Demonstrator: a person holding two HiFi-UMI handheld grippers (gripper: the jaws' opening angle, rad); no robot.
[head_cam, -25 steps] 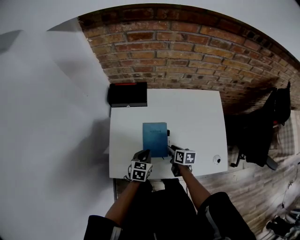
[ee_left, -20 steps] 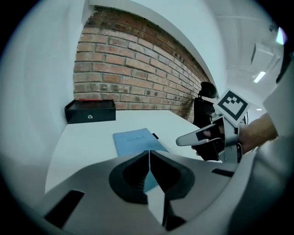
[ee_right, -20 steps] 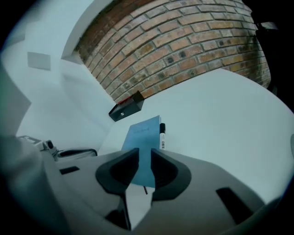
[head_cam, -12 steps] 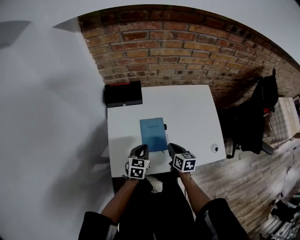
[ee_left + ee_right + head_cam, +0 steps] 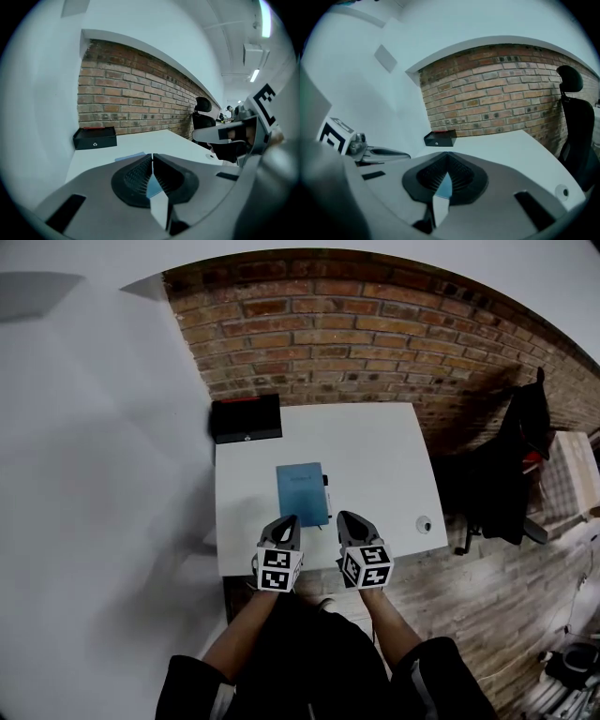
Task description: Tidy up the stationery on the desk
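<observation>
A blue notebook (image 5: 301, 493) lies flat in the middle of the white desk (image 5: 375, 465), with a dark pen (image 5: 327, 495) along its right edge. My left gripper (image 5: 287, 521) hovers at the desk's near edge, just below the notebook's left corner, jaws shut and empty. My right gripper (image 5: 349, 519) is beside it, below and right of the notebook, also shut with nothing held. The notebook (image 5: 129, 156) shows just beyond the shut jaws of my left gripper (image 5: 152, 157) in the left gripper view. My right gripper (image 5: 447, 160) shows only a blue sliver between its pads in its own view.
A black box with a red top edge (image 5: 246, 418) sits at the desk's back left corner against the brick wall. A small round object (image 5: 424, 524) lies near the desk's front right corner. A black office chair (image 5: 511, 474) stands to the right of the desk.
Both grippers have drawn back toward the desk's near edge, away from the notebook. The head view has shifted slightly.
</observation>
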